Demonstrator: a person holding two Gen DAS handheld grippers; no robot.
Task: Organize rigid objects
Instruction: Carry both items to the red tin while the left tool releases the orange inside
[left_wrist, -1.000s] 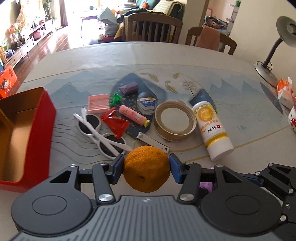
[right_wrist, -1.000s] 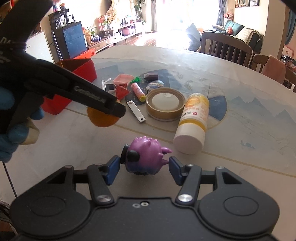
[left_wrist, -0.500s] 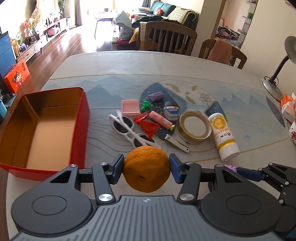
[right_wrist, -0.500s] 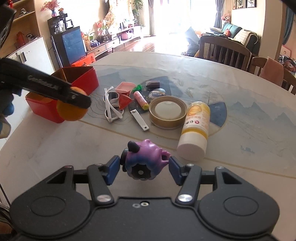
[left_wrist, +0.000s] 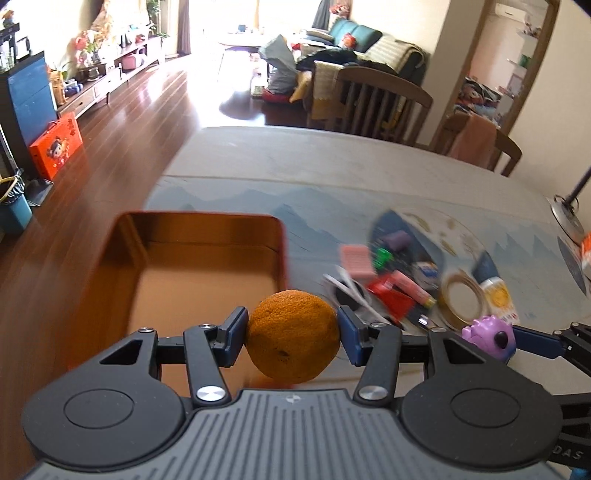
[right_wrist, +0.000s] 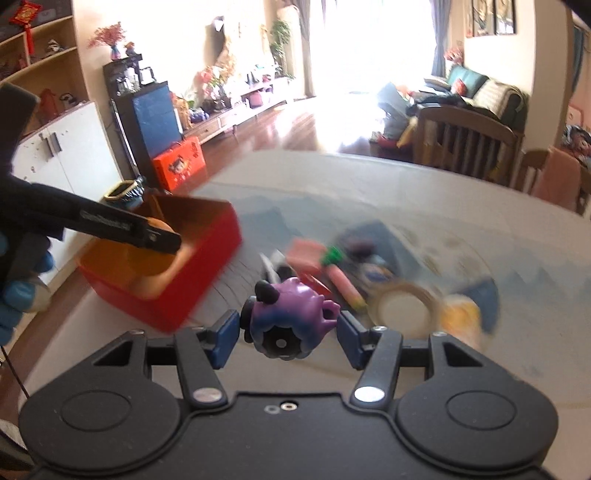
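Note:
My left gripper is shut on an orange and holds it in the air over the near right corner of the open red box. The box is empty inside. My right gripper is shut on a purple toy figure and holds it above the table; the toy also shows at the right of the left wrist view. In the right wrist view the left gripper hangs over the box.
A blurred pile lies on the table mat: white sunglasses, a pink case, a red packet, a pink tube, a tape ring, a white bottle. Chairs stand beyond the far edge.
My left gripper has carried the orange left, over the red box. My right gripper has lifted the purple toy and followed to the left, toward the box.

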